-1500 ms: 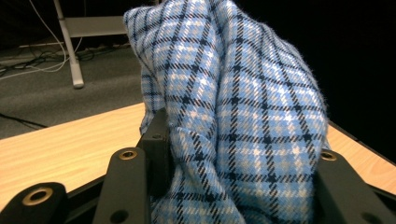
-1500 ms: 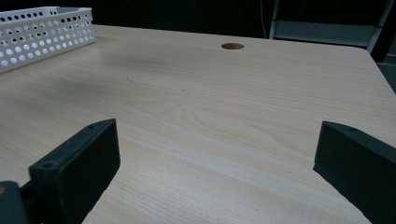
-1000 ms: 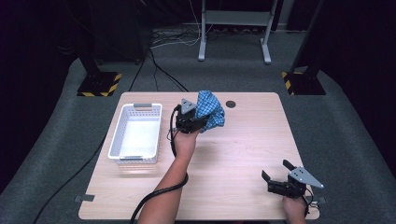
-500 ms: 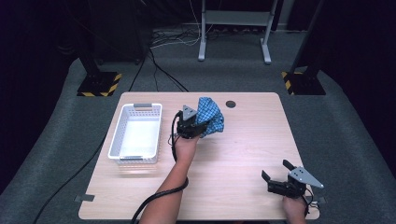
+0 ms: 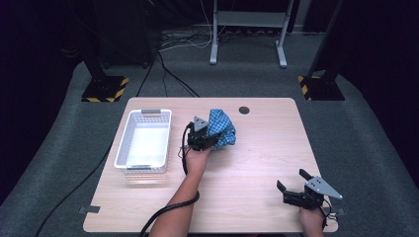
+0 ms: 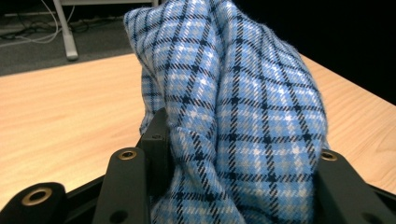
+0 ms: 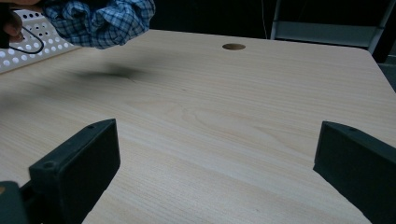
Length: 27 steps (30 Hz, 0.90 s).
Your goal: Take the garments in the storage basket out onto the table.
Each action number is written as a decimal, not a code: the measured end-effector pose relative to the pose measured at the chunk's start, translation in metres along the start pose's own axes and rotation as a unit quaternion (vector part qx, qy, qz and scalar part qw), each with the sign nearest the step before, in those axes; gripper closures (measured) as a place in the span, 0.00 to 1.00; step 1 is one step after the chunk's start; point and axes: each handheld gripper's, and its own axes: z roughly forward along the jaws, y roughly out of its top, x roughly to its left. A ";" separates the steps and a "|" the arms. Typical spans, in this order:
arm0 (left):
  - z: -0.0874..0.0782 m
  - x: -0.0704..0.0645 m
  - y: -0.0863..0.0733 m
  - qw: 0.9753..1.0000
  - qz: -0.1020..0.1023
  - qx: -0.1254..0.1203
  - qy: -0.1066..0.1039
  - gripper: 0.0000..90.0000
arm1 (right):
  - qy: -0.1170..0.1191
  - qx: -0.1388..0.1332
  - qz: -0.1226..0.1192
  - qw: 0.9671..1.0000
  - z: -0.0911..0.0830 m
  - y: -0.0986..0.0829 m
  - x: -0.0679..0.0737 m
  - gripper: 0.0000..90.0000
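A bunched blue checked cloth [image 5: 221, 128] hangs above the middle of the wooden table, and my left gripper [image 5: 212, 140] is shut on it. In the left gripper view the cloth [image 6: 238, 116] bulges up between the two black jaws. From the right gripper view the cloth [image 7: 100, 21] floats clear of the tabletop, casting a shadow below it. My right gripper [image 5: 292, 183] rests near the table's front right corner, open with nothing between its jaws. A white perforated basket [image 5: 123, 153] stands empty at the table's left side.
The wooden table [image 5: 257, 163] has a round cable hole [image 5: 244, 110] near its far edge. A black cable [image 5: 163, 217] trails from the left gripper along the forearm. Behind the table are stand feet with yellow-black stripes [image 5: 104, 90] and a metal frame [image 5: 247, 34].
My left gripper has carried the cloth a little toward the near side and left, closer to the basket. The right gripper has stayed put.
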 end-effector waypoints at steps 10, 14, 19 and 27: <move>0.002 0.003 -0.009 1.000 -0.004 0.009 0.002 0.58 | 0.000 0.000 0.000 1.000 0.000 0.000 0.000 0.00; 0.004 0.004 -0.014 1.000 -0.004 0.009 -0.002 0.58 | 0.000 0.000 0.000 1.000 0.000 0.000 0.000 0.00; 0.007 0.002 -0.019 1.000 -0.002 0.014 -0.004 0.58 | 0.000 0.000 0.000 1.000 0.000 0.000 0.000 0.00; 0.011 0.002 -0.027 1.000 -0.001 0.024 0.000 0.58 | 0.001 -0.001 0.001 1.000 0.000 0.000 0.000 0.00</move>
